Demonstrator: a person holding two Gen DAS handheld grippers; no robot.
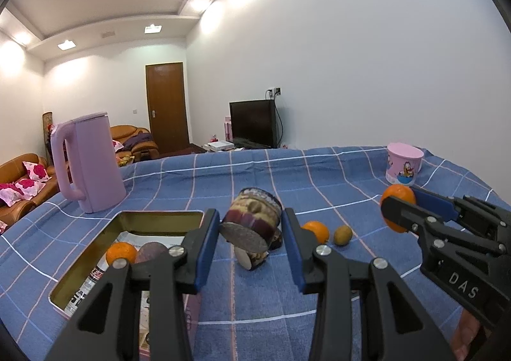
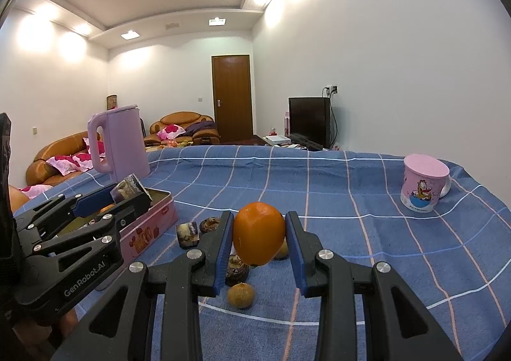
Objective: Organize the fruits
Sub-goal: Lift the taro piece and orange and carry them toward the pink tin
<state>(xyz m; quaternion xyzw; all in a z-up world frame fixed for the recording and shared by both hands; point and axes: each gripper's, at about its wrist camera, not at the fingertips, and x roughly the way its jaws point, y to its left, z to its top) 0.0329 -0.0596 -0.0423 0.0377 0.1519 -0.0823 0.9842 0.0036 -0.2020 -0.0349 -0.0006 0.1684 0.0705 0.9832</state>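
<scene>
Kettle (image 1: 87, 163), pale lilac with its handle facing left, stands near the far left edge of the table, which is covered in a blue checked cloth (image 1: 335, 176). In front of it sits an open pink tin (image 1: 159, 217) with a gold inside; an orange (image 1: 120, 253) and a dark purple fruit (image 1: 152, 251) lie in it side by side on printed paper.

The left gripper (image 1: 250, 233) hangs just right of the tin, its blue pads pinching a small patterned can (image 1: 252, 214) that is tilted, lid end toward the camera. Below the can, on the cloth, lies a second small can (image 1: 254, 257) on its side with another dark round thing behind it. In the right wrist view these show as a small can (image 2: 188, 235) and a dark ring-shaped piece (image 2: 211, 223) just off the tin's front corner.

Right of them on the cloth, toward the middle of the table, lie another orange (image 1: 317, 230) and a small brownish-green fruit (image 1: 342, 235), near each other but apart.

The right gripper (image 2: 259, 235) is closed on a large orange (image 2: 258, 233), lifted clear of the cloth. Under and before it in that view lie a dark round piece (image 2: 237, 268) and a small brown fruit (image 2: 241, 295).

Near the far right edge stands a pink cartoon mug (image 2: 423, 185) with a pink lid.
</scene>
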